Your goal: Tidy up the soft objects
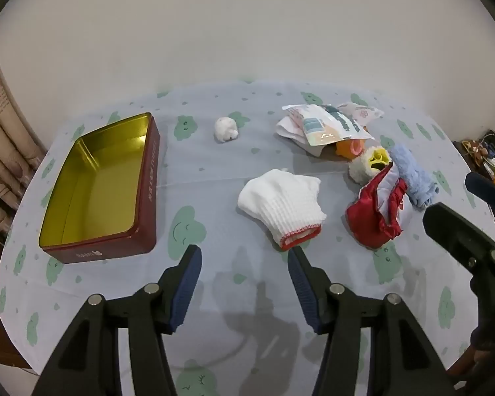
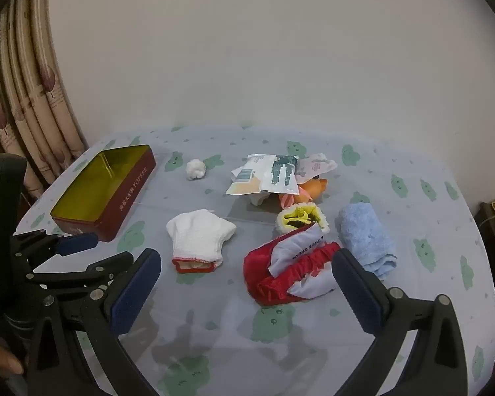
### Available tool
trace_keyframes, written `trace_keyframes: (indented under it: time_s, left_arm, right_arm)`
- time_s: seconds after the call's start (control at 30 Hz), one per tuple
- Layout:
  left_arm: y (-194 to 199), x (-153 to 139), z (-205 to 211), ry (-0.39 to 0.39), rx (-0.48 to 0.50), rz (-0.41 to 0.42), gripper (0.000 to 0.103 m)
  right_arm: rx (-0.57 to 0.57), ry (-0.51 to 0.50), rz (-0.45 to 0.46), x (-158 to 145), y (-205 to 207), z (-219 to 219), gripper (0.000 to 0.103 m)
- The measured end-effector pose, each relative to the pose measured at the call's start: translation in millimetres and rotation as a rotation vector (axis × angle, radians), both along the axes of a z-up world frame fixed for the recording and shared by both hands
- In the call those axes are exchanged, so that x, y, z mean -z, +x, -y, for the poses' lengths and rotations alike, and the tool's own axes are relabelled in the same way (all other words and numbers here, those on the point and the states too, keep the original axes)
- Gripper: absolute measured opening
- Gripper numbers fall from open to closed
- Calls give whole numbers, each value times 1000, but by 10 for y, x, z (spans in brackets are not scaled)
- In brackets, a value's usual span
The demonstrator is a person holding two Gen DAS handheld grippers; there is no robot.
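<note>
A white knit glove (image 1: pixel 280 204) with a red cuff lies on the cloth just beyond my left gripper (image 1: pixel 244 254), which is open with nothing between its fingers. My right gripper (image 2: pixel 246 260) stands wide open, low over the near side of a red and white satin cloth (image 2: pixel 290 264), not touching it. Beside that cloth lie a rolled blue towel (image 2: pixel 366 241) and a fuzzy yellow and white piece (image 2: pixel 300 219). An open red tin (image 1: pixel 99 188) with a gold inside stands at the left, nothing in it. A small white cotton ball (image 1: pixel 226 129) sits further back.
Printed packets (image 2: pixel 267 173) lie at the back over an orange toy (image 2: pixel 313 188). A curtain (image 2: pixel 33 115) hangs at the left, and a dark shelf (image 1: pixel 488 155) stands off the table's right edge. A hand (image 2: pixel 3 359) holds the left gripper (image 2: pixel 95 250).
</note>
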State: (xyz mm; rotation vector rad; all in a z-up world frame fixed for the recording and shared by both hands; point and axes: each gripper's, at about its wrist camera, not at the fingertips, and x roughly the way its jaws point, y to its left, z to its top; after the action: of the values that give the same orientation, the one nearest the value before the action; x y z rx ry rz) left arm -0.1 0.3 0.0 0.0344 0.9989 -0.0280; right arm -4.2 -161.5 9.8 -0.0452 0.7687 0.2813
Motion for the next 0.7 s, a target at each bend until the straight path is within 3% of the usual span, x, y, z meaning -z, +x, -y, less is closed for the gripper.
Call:
trace_keyframes:
  time_s: [0.7]
  left_arm:
    - [-17,21,39,25,13,7,56]
  right_arm:
    - [2,-13,8,-18,-8,-42,103]
